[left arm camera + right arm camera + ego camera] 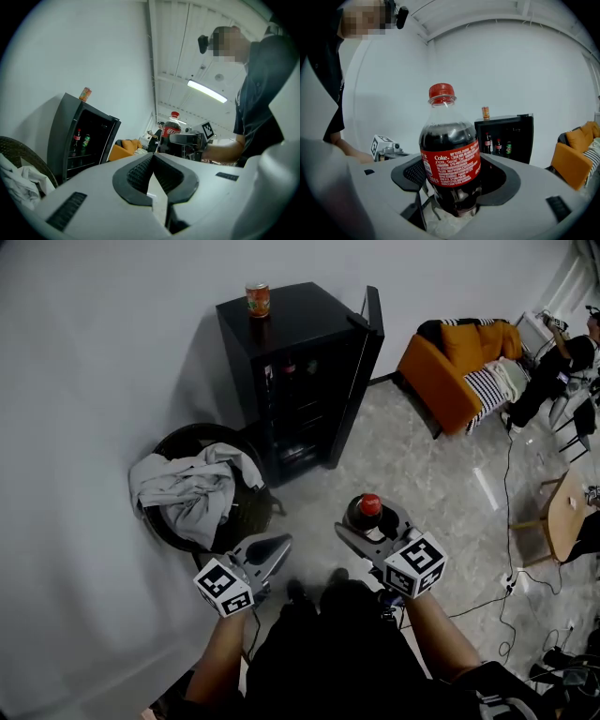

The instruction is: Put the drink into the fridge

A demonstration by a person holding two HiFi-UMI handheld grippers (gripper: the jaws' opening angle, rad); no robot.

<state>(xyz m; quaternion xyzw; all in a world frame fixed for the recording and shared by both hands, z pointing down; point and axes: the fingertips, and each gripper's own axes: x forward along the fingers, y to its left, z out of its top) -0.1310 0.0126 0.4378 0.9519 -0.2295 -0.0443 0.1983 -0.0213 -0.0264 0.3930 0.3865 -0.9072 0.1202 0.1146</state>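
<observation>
A cola bottle [451, 159] with a red cap and red label stands upright between the jaws of my right gripper [457, 176], which is shut on its lower body. From the head view the bottle [368, 511] and right gripper [367, 524] hover over the floor, a short way in front of the black fridge [300, 371]. The fridge door [372, 332] is swung open to the right. My left gripper [277, 547] is held beside the right one, shut and empty; its pads [140, 171] meet. Both gripper views show the fridge [506, 136] ahead.
An orange can [258, 299] sits on top of the fridge. A few bottles [497, 146] stand on a shelf inside. A dark basket [192, 479] with grey clothes is left of the fridge. An orange sofa [457, 367] and cables [511, 521] lie to the right.
</observation>
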